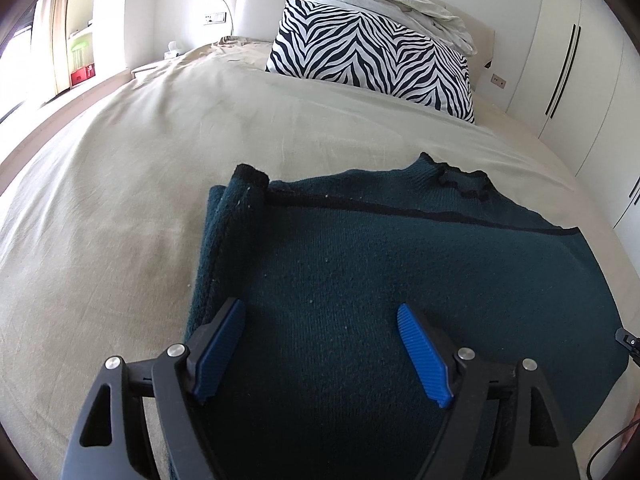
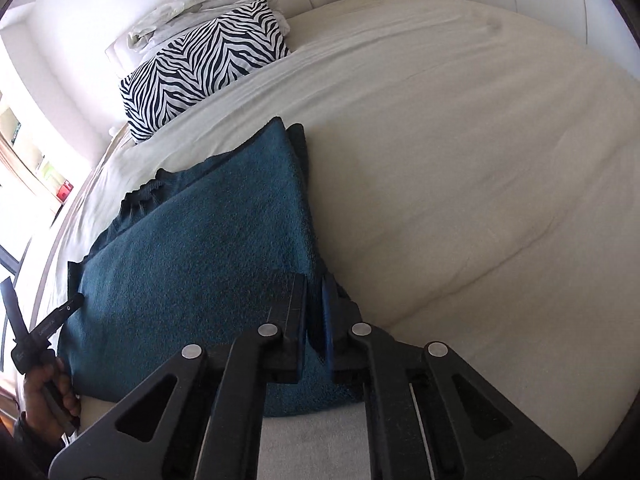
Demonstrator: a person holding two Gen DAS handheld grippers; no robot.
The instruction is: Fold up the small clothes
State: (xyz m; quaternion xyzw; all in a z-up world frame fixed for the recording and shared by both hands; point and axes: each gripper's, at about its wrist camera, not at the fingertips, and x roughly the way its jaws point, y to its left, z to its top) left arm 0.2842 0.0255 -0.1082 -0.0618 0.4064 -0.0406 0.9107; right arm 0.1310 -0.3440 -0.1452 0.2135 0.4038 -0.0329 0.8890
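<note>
Here, right tongs angled down, closed.

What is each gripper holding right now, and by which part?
Right gripper is shut on the teal sweater's right edge; left gripper is open above it, holding nothing.

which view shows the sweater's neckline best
The left wrist view: the dark teal sweater lies flat with its black-trimmed neckline at the far edge. The right wrist view shows the neckline only as a bunched strip behind a folded layer.
</note>
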